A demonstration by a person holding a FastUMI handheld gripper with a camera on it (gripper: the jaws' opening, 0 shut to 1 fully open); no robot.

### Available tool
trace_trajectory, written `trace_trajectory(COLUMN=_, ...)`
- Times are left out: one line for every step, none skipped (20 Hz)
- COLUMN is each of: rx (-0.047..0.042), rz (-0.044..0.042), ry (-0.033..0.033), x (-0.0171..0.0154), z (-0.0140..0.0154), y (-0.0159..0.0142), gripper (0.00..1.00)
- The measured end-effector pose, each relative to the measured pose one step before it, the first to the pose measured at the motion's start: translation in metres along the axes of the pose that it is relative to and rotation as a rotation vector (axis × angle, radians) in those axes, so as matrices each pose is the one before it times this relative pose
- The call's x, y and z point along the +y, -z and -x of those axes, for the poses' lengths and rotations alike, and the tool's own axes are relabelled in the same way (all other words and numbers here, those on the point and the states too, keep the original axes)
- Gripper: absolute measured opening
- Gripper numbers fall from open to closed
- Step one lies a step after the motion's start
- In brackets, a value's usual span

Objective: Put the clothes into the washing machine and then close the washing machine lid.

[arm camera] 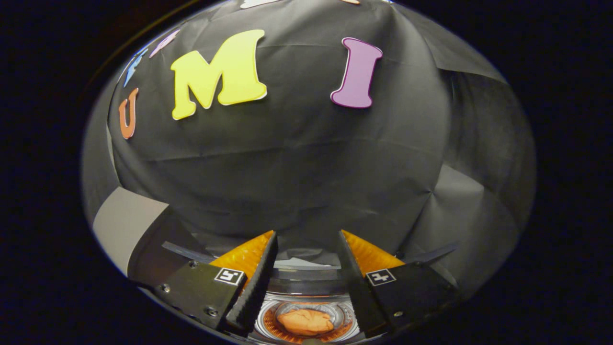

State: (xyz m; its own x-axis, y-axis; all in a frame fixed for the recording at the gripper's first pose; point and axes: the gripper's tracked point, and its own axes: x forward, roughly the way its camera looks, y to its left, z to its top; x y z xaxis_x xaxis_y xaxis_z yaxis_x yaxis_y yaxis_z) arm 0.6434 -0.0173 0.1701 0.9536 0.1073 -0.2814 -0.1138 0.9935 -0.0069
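An orange bundle of clothes (305, 321) is seen lying at the bottom of the washing machine drum (342, 314), below and between the fingers. The tool (306, 249) is held above the drum opening with its fingers spread apart and nothing pinched between them. Part of the raised lid (184, 253) appears to stand at the far left behind the left finger, though its shape is hard to make out. The loading step is judged done; the closing of the lid remains. For that, the tool would have to be brought to the lid's edge and the lid swung down over the opening.
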Motion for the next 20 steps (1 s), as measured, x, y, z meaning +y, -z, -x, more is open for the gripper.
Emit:
trace_trajectory(rx=-0.00587, rz=0.00087, ry=0.00188, x=-0.00015, z=0.00272, y=0.00105, gripper=0.79)
trace_trajectory(rx=-0.00659, rz=0.00130, ry=0.00063, x=-0.00007, z=0.00290, y=0.00170, gripper=0.79)
trace_trajectory(rx=-0.00663, rz=-0.00093, ry=0.00010, x=0.00026, z=0.00356, y=0.00229, gripper=0.79)
trace_trajectory(rx=-0.00481, rz=0.00038, ry=-0.00106, x=0.00051, z=0.00121, y=0.00068, gripper=0.79)
trace_trajectory(rx=-0.00507, rz=0.00110, ry=-0.00201, x=-0.00013, z=-0.00009, y=0.00030, gripper=0.79)
trace_trajectory(rx=-0.00408, rz=0.00115, ry=-0.00169, x=0.00032, z=0.00045, y=0.00000, gripper=0.79)
trace_trajectory(rx=-0.00432, rz=0.00009, ry=-0.00128, x=0.00057, z=0.00099, y=0.00006, gripper=0.79)
trace_trajectory(rx=-0.00473, rz=0.00086, ry=-0.00017, x=0.00004, z=0.00117, y=0.00029, gripper=0.79)
trace_trajectory(rx=-0.00253, rz=0.00170, ry=-0.00099, x=0.00120, z=0.00234, y=0.00196, gripper=0.79)
trace_trajectory(rx=-0.00074, rz=0.00061, ry=-0.00123, x=-0.00020, z=0.00149, y=0.00166, gripper=0.79)
trace_trajectory(rx=-0.00405, rz=0.00076, ry=-0.00493, x=-0.00019, z=0.00501, y=0.00431, gripper=0.79)
trace_trajectory(rx=-0.00216, rz=-0.00060, ry=-0.00351, x=0.00070, z=0.00280, y=0.00186, gripper=0.79)
trace_trajectory(rx=-0.00312, rz=-0.00295, ry=-0.00208, x=0.00002, z=0.00256, y=0.00183, gripper=0.79)
trace_trajectory(rx=-0.00117, rz=-0.00133, ry=-0.00011, x=-0.00093, z=0.00321, y=0.00359, gripper=0.79)
trace_trajectory(rx=-0.00069, rz=-0.00016, ry=0.00099, x=-0.00169, z=0.00525, y=0.00660, gripper=0.79)
trace_trajectory(rx=0.00258, rz=-0.00094, ry=0.00018, x=-0.00103, z=0.00673, y=0.00476, gripper=0.78)
trace_trajectory(rx=0.00084, rz=-0.00155, ry=-0.00021, x=-0.00065, z=0.00452, y=0.00519, gripper=0.78)
trace_trajectory(rx=0.00233, rz=-0.00348, ry=-0.00055, x=-0.00007, z=0.00495, y=0.00541, gripper=0.79)
trace_trajectory(rx=0.00178, rz=-0.00183, ry=-0.00010, x=-0.00003, z=0.00502, y=0.00611, gripper=0.79)
trace_trajectory(rx=-0.00011, rz=0.00077, ry=-0.00042, x=-0.00039, z=0.00460, y=0.00568, gripper=0.79)
